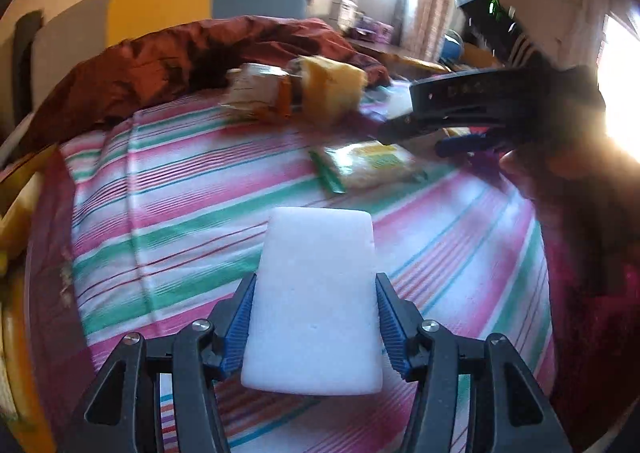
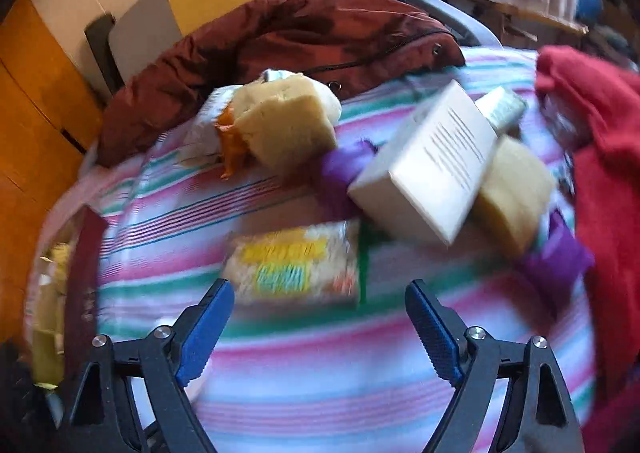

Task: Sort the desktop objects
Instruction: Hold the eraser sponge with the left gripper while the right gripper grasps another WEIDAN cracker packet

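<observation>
My left gripper (image 1: 315,293) is shut on a white foam block (image 1: 316,297), its blue pads (image 1: 240,317) pressing both long sides above the striped cloth (image 1: 180,213). My right gripper (image 2: 320,297) stands open over the cloth with nothing between its fingers; in the left wrist view it shows as a dark shape (image 1: 408,125) at the right. Just beyond it lies a clear packet with yellow and green print (image 2: 296,265), also seen as the packet (image 1: 368,165). Behind are a yellow sponge (image 2: 288,125), a cream box (image 2: 428,169) and a second yellow sponge (image 2: 516,193).
A dark red jacket (image 2: 280,33) is heaped at the far side of the cloth. Red fabric (image 2: 600,173) lies at the right. Purple wrappers (image 2: 348,165) sit among the objects. An orange-and-white packet (image 2: 216,133) leans beside the first sponge. A person's hand (image 1: 532,173) holds the right gripper.
</observation>
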Available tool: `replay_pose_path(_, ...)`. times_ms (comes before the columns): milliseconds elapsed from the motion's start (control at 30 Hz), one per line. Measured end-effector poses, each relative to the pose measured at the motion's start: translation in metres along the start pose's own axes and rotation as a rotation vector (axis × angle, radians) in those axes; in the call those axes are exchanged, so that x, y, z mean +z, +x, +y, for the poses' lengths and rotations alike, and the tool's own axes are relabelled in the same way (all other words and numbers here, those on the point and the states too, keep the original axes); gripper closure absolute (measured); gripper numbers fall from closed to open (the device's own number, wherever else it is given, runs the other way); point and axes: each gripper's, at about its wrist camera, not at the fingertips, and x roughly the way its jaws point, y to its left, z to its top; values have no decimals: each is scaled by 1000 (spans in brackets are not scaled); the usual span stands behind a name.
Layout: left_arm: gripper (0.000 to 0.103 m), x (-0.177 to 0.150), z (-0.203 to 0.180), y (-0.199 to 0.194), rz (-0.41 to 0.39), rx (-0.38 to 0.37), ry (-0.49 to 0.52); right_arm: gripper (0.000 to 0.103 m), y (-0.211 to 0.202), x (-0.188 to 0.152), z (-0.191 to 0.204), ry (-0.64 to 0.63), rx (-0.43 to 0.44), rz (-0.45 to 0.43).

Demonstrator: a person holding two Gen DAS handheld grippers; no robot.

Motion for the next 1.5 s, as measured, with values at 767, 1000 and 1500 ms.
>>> replay_pose_path(767,45,-6,7,-1,-21,-13,11,25,28,6,75,-464,40,126)
replay_pose_path(1000,45,-7,5,0,-28,-7,20,40,35,-7,76,-459,23,139)
replay_pose_path(1500,45,-6,1,1,-25,9,33,53,-28,-63,19,-79,-12,83)
